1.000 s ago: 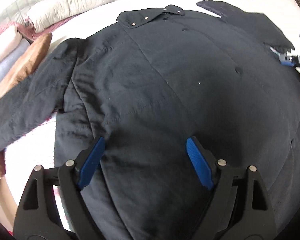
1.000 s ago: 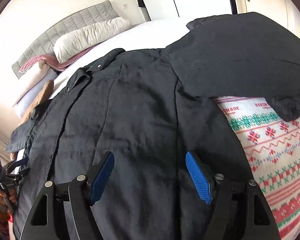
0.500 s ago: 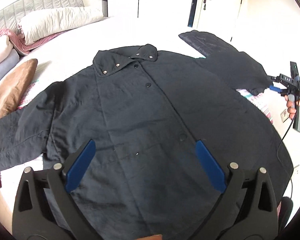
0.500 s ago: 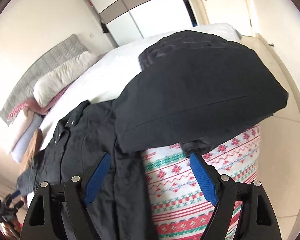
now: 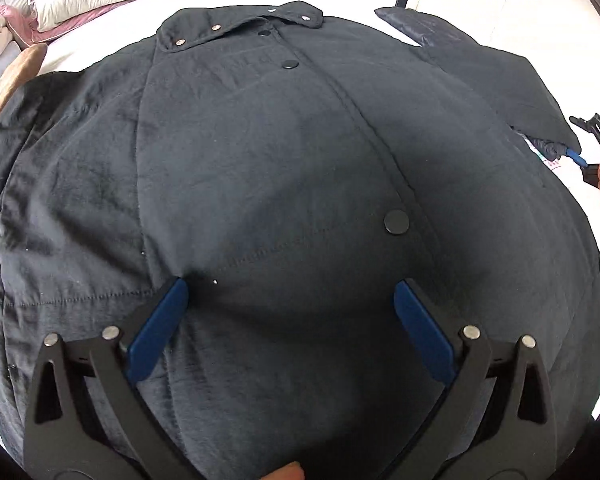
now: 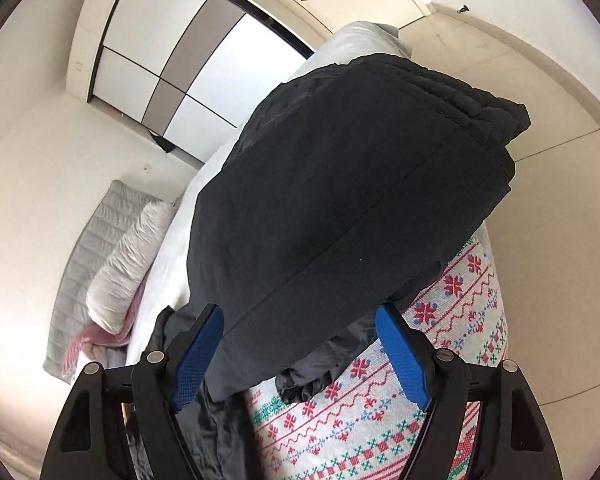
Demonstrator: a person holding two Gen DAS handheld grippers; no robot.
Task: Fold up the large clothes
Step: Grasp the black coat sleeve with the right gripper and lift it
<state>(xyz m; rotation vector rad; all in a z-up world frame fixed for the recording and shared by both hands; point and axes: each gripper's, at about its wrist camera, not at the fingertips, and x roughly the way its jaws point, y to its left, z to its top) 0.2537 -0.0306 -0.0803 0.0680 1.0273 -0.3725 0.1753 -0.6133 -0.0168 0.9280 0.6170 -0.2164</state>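
Jacket (image 5: 284, 184), large and dark, lies front-up and spread across the bed (image 5: 100, 36), its collar (image 5: 236, 26) at the far end and the hem nearest the person. Its button line runs away from the left gripper (image 5: 290, 300), which hangs low over the lower front, jaws spread wide and holding nothing. The jacket's right-hand sleeve (image 6: 340, 208) stretches out sideways toward the bed's edge, over a patterned blanket (image 6: 440, 344). The right gripper (image 6: 300, 348) sits at that sleeve's end, also wide apart, with the cuff region lying between its fingers but not pinched. In the left view this gripper shows as a small dark shape just beside the cuff. So the right one is plainly the nearer to the sleeve, whose long axis points from it back toward the jacket's body. A first fold would likely carry the sleeve inward along that line.
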